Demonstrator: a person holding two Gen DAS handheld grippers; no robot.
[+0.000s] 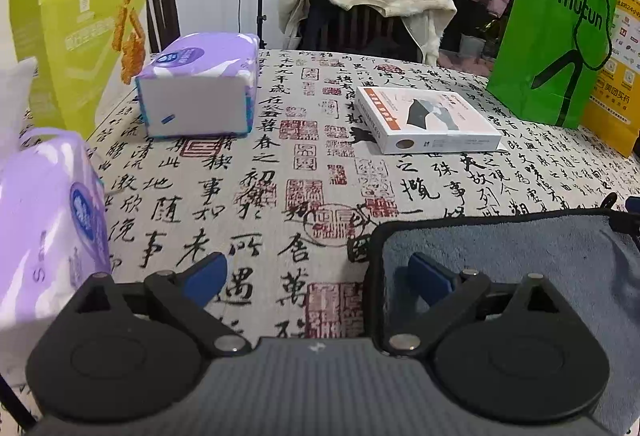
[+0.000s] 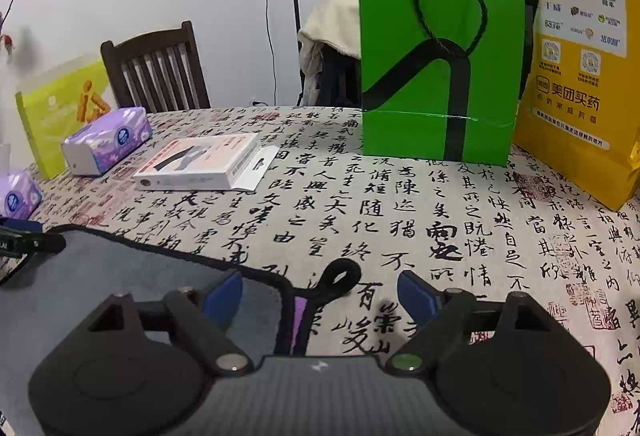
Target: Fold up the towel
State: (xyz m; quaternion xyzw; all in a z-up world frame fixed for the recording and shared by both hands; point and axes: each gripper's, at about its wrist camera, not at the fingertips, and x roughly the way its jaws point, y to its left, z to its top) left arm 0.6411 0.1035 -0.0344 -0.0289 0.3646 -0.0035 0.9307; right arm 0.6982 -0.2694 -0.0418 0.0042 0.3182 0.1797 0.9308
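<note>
A grey towel (image 1: 520, 256) with black trim lies flat on the calligraphy tablecloth (image 1: 280, 175). My left gripper (image 1: 318, 278) is open over the towel's far left corner, its right finger above the cloth, its left finger above the tablecloth. In the right wrist view the towel (image 2: 120, 268) lies at the lower left, with a black hanging loop (image 2: 340, 278) at its far right corner. My right gripper (image 2: 320, 296) is open around that corner and loop. The left gripper's tip (image 2: 24, 236) shows at the towel's far left edge.
Two purple tissue packs (image 1: 200, 83) (image 1: 44, 220), a yellow-green snack box (image 1: 80, 35), a white flat box (image 1: 424, 119), a green paper bag (image 2: 440, 35) and a yellow bag (image 2: 580, 55) stand on the table. Chairs (image 2: 156, 67) stand behind it.
</note>
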